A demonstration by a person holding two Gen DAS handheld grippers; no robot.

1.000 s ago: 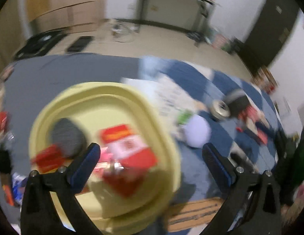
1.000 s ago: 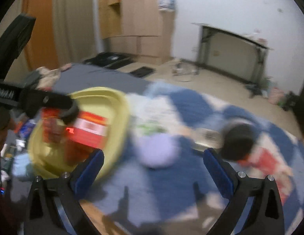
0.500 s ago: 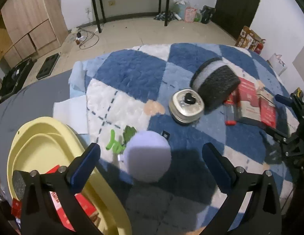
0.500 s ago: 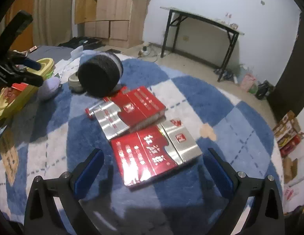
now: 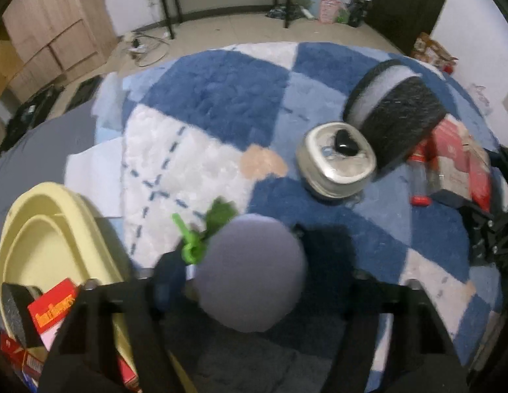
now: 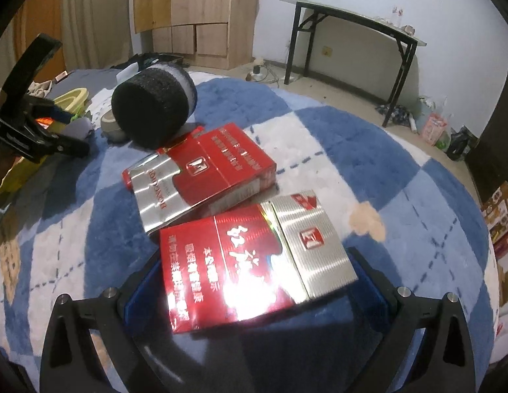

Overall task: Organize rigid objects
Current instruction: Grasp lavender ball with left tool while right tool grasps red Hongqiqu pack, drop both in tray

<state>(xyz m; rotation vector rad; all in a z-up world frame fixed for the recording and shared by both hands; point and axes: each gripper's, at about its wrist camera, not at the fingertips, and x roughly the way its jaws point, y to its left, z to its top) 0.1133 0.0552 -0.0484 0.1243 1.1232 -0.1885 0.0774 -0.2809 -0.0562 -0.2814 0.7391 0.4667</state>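
In the left wrist view my left gripper (image 5: 254, 281) is open around a lavender ball (image 5: 250, 271) on the blue-and-white rug. A green plastic piece (image 5: 191, 242) lies just left of the ball. A yellow basin (image 5: 60, 239) at the lower left holds red boxes (image 5: 52, 304) and a black block. In the right wrist view my right gripper (image 6: 254, 281) is open, with a red-and-silver cigarette carton (image 6: 250, 262) between its fingers. A second carton (image 6: 201, 173) lies just beyond it.
A silver tin (image 5: 335, 160) and a black foam roll (image 5: 398, 114) lie further out on the rug; the roll (image 6: 152, 108) also shows in the right wrist view. A red-capped lighter (image 5: 417, 180) lies by the cartons. A black table (image 6: 352, 32) stands against the wall.
Both grippers have moved forward and down. The ball now sits between the left fingers, and the near carton between the right fingers. A second ago both views were over the basin.
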